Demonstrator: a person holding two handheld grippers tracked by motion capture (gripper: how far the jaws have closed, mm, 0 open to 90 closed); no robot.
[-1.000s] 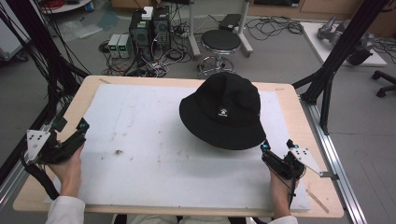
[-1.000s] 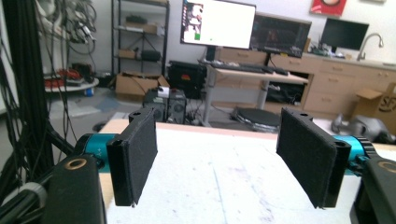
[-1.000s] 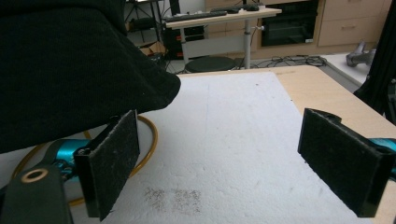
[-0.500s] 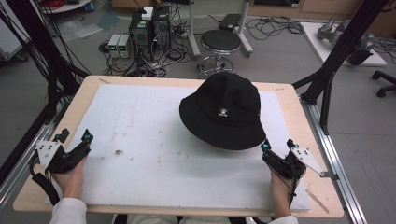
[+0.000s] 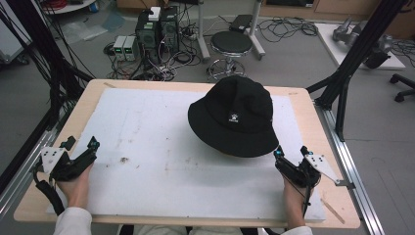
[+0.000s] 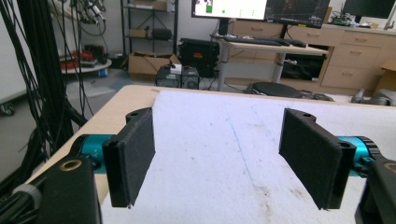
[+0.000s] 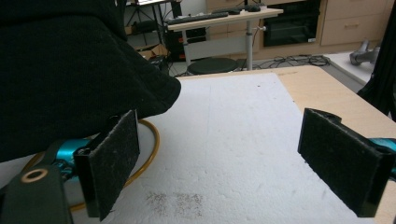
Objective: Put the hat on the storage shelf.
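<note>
Bucket hat point(image 5: 235, 117), black, sits crown-up on the white mat point(image 5: 147, 147) right of centre on the table point(image 5: 313, 105), over something with a yellow rim; the right claw point(image 5: 289, 155) rests just beside its near brim, jaws apart and holding nothing. Left claw point(image 5: 80, 148), also apart and empty, has drawn back toward the near-left table edge in the past second, so no grasp seems begun.

Black stool point(image 5: 233, 44) beyond the wooden table point(image 5: 313, 110).
</note>
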